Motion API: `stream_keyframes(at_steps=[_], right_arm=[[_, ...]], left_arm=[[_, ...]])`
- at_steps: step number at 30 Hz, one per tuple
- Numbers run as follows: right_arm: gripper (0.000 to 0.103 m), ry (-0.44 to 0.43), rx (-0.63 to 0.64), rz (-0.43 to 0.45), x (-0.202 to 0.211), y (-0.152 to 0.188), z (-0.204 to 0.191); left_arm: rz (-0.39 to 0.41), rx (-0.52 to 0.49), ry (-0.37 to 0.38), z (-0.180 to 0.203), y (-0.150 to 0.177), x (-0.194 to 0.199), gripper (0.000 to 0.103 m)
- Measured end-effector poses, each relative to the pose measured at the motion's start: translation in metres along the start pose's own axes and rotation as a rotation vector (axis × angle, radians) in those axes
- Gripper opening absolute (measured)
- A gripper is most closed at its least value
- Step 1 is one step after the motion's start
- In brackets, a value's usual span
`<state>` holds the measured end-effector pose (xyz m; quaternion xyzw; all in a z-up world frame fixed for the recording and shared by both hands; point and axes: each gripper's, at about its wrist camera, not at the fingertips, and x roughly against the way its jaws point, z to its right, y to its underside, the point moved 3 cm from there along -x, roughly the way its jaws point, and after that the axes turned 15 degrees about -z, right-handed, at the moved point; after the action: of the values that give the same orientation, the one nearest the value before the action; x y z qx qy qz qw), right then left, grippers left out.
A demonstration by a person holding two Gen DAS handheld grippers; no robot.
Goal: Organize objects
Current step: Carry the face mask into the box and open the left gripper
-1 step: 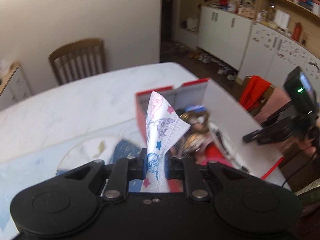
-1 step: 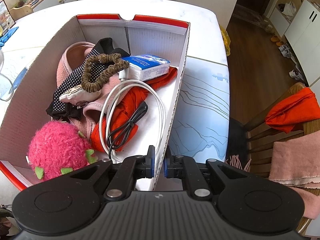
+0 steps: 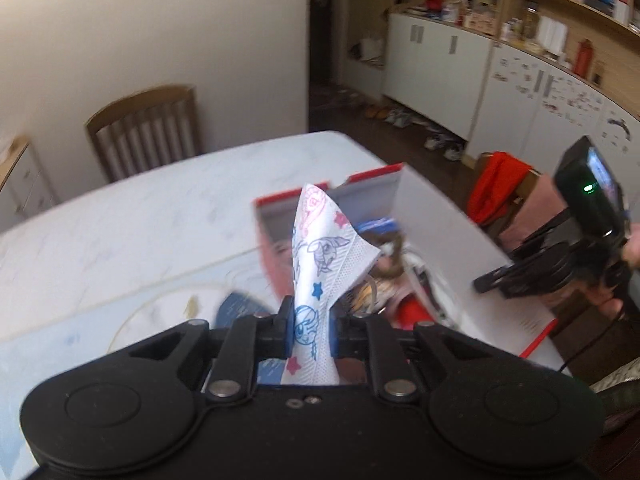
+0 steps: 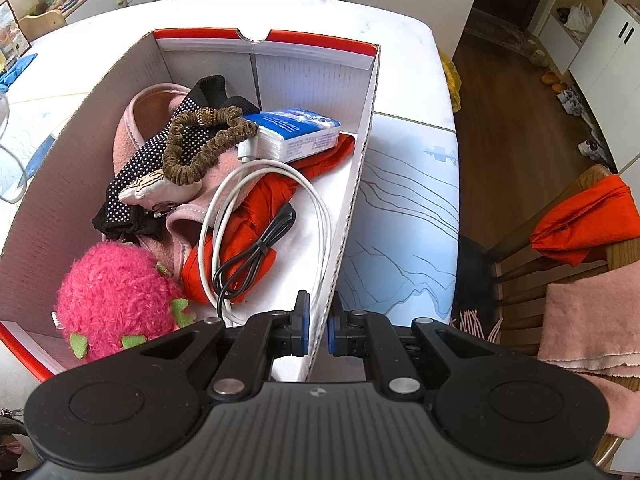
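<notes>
My left gripper (image 3: 312,328) is shut on a white face mask (image 3: 320,264) printed with cartoon ponies and stars; the mask stands up between the fingers, in front of the open red-and-white box (image 3: 440,216). My right gripper (image 4: 318,326) is shut on the box's right side wall (image 4: 352,200), and shows at the right of the left wrist view (image 3: 560,264). The box holds a pink plush fruit (image 4: 116,292), a white cable (image 4: 256,184), a black cable (image 4: 256,252), a tissue pack (image 4: 296,132), a brown scrunchie (image 4: 200,144), red cloth (image 4: 256,216) and pink fabric (image 4: 136,132).
The box sits on a white marble table (image 3: 140,208) with a pale blue mat (image 4: 404,208). A round plate (image 3: 168,312) lies left of the box. A wooden chair (image 3: 144,132) stands at the far side. Another chair with red and pink cloth (image 4: 580,248) stands at the right.
</notes>
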<state>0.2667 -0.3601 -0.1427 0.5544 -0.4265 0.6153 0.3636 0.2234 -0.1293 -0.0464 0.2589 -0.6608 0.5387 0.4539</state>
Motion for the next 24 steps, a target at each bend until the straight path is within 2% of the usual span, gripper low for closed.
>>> stream_keyframes(at_steps=[5,12,16,24], right_arm=[[0.008,-0.007,-0.002,0.003,0.000,-0.001,-0.001],[0.008,-0.018,-0.007,0.006,0.000,-0.001,0.000],[0.008,-0.020,-0.007,0.006,0.000,-0.001,0.000],[0.008,-0.027,-0.002,0.007,0.000,0.000,0.004]], left_arm=[[-0.007,-0.111,0.041,0.037,-0.020,-0.016,0.013],[-0.077,-0.243,0.080,0.084,-0.028,-0.054,0.013],[-0.112,-0.273,0.093,0.091,-0.032,-0.071,0.013],[-0.217,-0.285,0.067,0.093,-0.039,-0.119,0.013]])
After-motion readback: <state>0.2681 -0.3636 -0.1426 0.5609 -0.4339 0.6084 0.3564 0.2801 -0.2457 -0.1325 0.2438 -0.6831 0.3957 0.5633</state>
